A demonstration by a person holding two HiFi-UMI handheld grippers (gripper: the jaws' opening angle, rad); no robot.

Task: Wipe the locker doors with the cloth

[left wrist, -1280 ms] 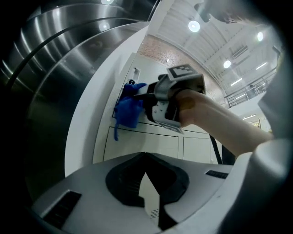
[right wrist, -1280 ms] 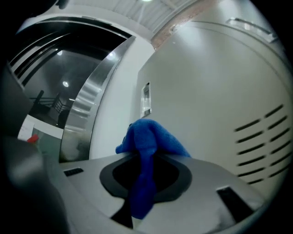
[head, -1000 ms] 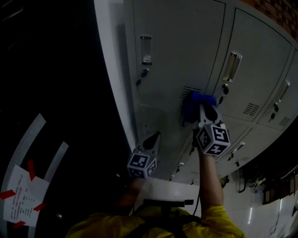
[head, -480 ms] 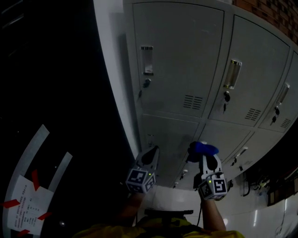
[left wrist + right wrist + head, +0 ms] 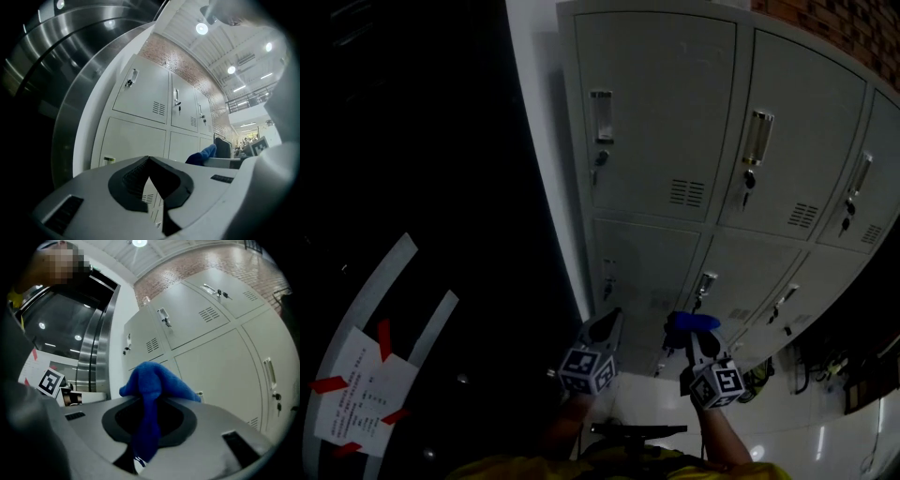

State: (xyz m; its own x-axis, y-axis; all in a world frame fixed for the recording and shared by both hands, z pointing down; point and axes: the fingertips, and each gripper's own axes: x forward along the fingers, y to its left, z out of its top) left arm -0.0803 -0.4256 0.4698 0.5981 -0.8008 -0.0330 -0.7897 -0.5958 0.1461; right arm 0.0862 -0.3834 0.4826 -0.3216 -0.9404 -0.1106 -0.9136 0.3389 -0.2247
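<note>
Blue microfibre cloth (image 5: 152,390), one item: pinched at its middle between the closed jaws of the right gripper (image 5: 149,404), with a bunched fold standing proud of the jaw tips and a tail hanging back through the jaw throat. Left gripper (image 5: 149,161): jaws brought together at the tips with nothing between them, carried just left of the right gripper and about level with it. Locker doors (image 5: 661,112), grey painted steel in stacked rows, straight ahead of both tools; each door has a recessed handle (image 5: 601,105), a key (image 5: 598,157) in the lock below it and vent louvres (image 5: 687,192) toward its lower corner. Brick wall (image 5: 834,28) above and beyond the bank. Polished steel column (image 5: 70,61) to the left of the left gripper. Paper sheet (image 5: 356,398) with red tape lies on the dark floor, well off to the left gripper's outer side. Condition: the cloth appears to stand off the door faces, the lower row being nearest its fold; contact cannot be confirmed. Step in hand, as judged: cloth carried between strokes, low on the bank. The next move calls for pushing the right gripper forward until the fold presses flat on a door, then sweeping across the panel while steering round the handle and the projecting key, which could snag the cloth.
</note>
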